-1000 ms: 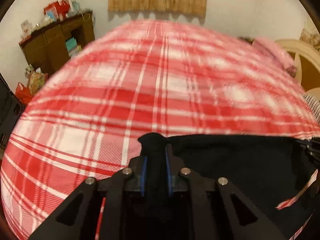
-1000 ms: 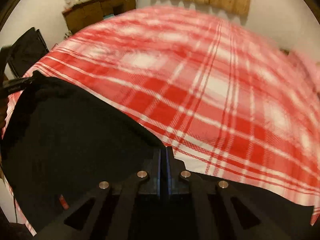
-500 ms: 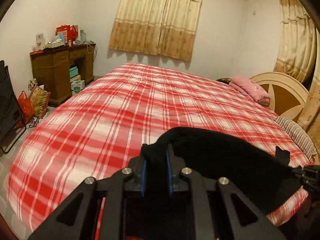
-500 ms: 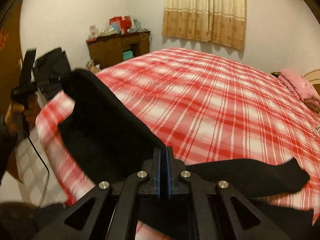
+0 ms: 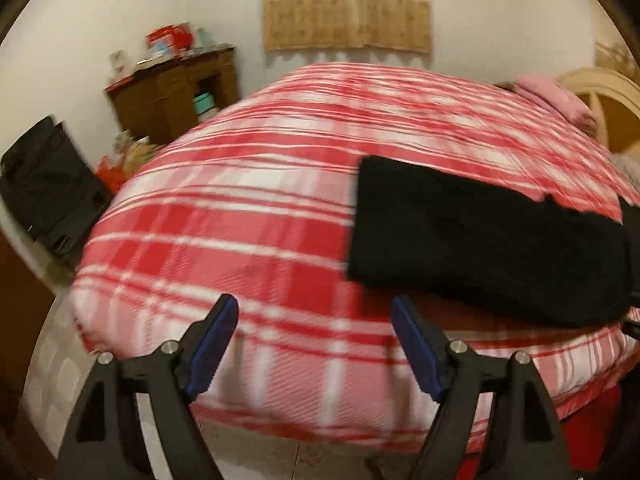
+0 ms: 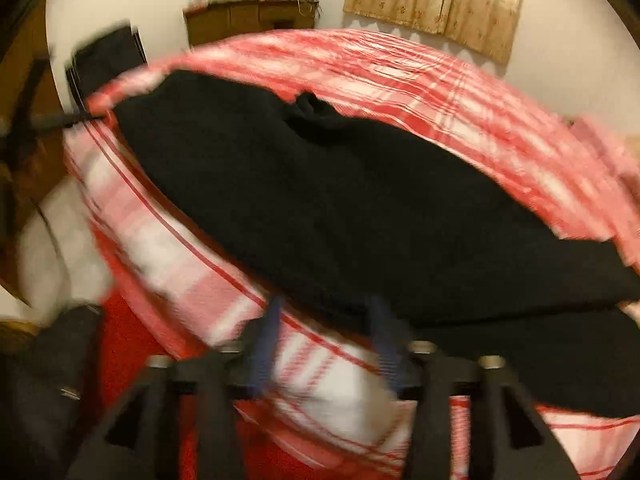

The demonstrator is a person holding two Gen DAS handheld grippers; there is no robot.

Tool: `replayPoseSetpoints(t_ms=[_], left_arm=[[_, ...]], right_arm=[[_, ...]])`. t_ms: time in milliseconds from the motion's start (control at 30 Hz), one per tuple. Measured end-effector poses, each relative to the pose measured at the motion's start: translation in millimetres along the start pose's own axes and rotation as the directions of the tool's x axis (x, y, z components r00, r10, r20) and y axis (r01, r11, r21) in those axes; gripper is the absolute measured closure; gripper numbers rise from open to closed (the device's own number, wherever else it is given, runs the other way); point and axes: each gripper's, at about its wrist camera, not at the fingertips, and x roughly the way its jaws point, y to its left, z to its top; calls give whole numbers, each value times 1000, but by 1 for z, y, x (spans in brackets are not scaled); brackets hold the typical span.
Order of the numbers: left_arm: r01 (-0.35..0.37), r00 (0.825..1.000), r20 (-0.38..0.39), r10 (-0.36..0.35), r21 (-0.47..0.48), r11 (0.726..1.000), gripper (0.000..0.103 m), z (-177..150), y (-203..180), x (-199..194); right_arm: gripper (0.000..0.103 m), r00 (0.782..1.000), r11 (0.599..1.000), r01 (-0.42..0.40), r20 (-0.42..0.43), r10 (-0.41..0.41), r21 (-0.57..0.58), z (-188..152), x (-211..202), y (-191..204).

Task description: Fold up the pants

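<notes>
Lying flat on the red-and-white plaid bed cover [image 5: 248,216], the soft black fabric pants [image 5: 480,236] look light, limp. Left gripper [image 5: 316,344] and right gripper [image 6: 324,344] hover, jaws wide, empty. Best pinched at a hem corner.

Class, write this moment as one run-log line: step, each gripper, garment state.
step: fold released | left gripper: open, empty | right gripper: open, empty | black fabric pants: lying on red-and-white plaid bedspread
</notes>
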Motion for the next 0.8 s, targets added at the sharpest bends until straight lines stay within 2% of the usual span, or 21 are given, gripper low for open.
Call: replayPoseSetpoints(t_ms=[133, 233, 333, 400, 567, 633, 733, 800], left_arm=[[-11, 999, 31, 15, -130, 991, 21, 2, 25, -16], [40, 996, 84, -28, -152, 988, 21, 4, 18, -29], [132, 985, 131, -115, -129, 983, 21, 8, -8, -34], [180, 979, 121, -164, -131, 975, 21, 7, -21, -31], [273, 962, 27, -272, -176, 946, 23, -2, -48, -8], [280, 960, 37, -278, -185, 942, 23, 0, -51, -13], [257, 963, 120, -241, -153, 954, 23, 12, -60, -30], [261, 961, 129, -243, -143, 955, 22, 21, -71, -23]], right_arm=[[45, 993, 991, -94, 80, 86, 99, 16, -25, -15], [45, 986, 987, -112, 135, 96, 117, 33, -36, -16], [45, 985, 987, -102, 151, 83, 121, 54, -28, -10], [45, 984, 986, -116, 150, 98, 121, 64, -19, -4], [45, 984, 984, -146, 118, 134, 105, 83, 12, 8], [45, 983, 980, -163, 107, 151, 111, 92, 21, 4], [45, 979, 976, -184, 114, 171, 116, 110, 36, -4], [45, 975, 972, -202, 120, 187, 124, 124, 49, -8]])
